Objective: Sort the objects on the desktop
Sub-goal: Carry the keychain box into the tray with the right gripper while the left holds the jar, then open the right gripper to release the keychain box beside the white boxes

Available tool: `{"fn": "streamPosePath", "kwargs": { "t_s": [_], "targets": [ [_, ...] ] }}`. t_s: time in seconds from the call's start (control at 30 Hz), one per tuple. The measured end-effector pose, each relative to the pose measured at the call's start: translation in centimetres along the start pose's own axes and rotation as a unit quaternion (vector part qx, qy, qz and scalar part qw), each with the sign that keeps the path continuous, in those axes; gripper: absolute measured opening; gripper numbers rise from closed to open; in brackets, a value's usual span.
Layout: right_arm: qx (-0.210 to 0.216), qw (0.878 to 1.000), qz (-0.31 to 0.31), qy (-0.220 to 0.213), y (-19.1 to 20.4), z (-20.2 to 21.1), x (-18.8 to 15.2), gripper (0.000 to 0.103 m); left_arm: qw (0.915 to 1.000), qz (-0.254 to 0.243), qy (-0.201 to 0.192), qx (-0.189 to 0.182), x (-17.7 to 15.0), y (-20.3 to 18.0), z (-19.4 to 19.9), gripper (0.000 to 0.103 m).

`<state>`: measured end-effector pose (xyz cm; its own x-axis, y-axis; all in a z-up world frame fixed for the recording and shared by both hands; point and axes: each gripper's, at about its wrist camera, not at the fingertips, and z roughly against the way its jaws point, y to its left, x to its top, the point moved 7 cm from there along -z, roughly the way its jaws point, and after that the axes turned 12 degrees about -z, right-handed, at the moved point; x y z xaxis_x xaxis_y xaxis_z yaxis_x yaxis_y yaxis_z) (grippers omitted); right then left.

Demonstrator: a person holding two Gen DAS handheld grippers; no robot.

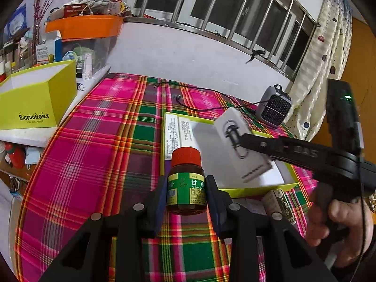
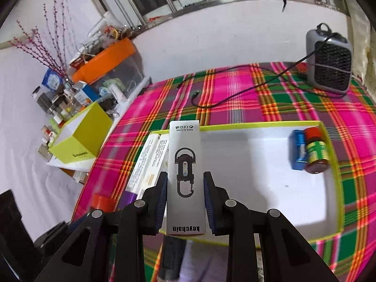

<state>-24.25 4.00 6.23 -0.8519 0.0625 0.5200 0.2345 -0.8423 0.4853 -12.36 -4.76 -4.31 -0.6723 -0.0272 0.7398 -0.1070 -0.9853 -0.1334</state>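
My left gripper (image 1: 186, 184) is shut on a brown bottle (image 1: 186, 178) with a red cap and green label, low over the plaid cloth beside the tray's near left corner. The tray (image 1: 258, 189) is shallow, white inside with a lime rim (image 2: 258, 124). My right gripper (image 2: 185, 195) is shut on a white keychain box (image 2: 185, 164) and holds it over the tray's left part; in the left wrist view the keychain box (image 1: 237, 145) hangs tilted above the tray. In the tray lie pale medicine boxes (image 2: 150, 159), a blue box (image 2: 298, 150) and a second red-capped bottle (image 2: 316, 152).
A grey fan heater (image 2: 329, 65) stands at the table's far right, with its black cable (image 2: 235, 94) trailing across the cloth. A lime box (image 1: 35, 103) and an orange bin (image 1: 87, 28) crowd the shelf on the left. A small patterned box (image 1: 279, 202) lies by the tray's near edge.
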Motion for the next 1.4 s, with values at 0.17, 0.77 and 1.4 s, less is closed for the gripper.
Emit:
{"fn": "streamPosePath", "kwargs": {
  "t_s": [0.17,0.77,1.4],
  "targets": [
    [-0.013,1.0,-0.021,0.014,-0.3,-2.5,0.3,0.03,1.0,0.006,-0.002,0.002,0.0,0.7,0.1,0.033],
    [0.02,0.997,-0.069,0.038,1.3,-4.9,0.5,0.035,0.9999,0.01,-0.007,0.008,0.1,1.4,0.7,0.033],
    [0.055,0.998,-0.038,0.012,2.3,-2.2,0.7,0.039,0.9999,-0.002,-0.008,0.012,0.9,0.3,1.5,0.033]
  ]
}}
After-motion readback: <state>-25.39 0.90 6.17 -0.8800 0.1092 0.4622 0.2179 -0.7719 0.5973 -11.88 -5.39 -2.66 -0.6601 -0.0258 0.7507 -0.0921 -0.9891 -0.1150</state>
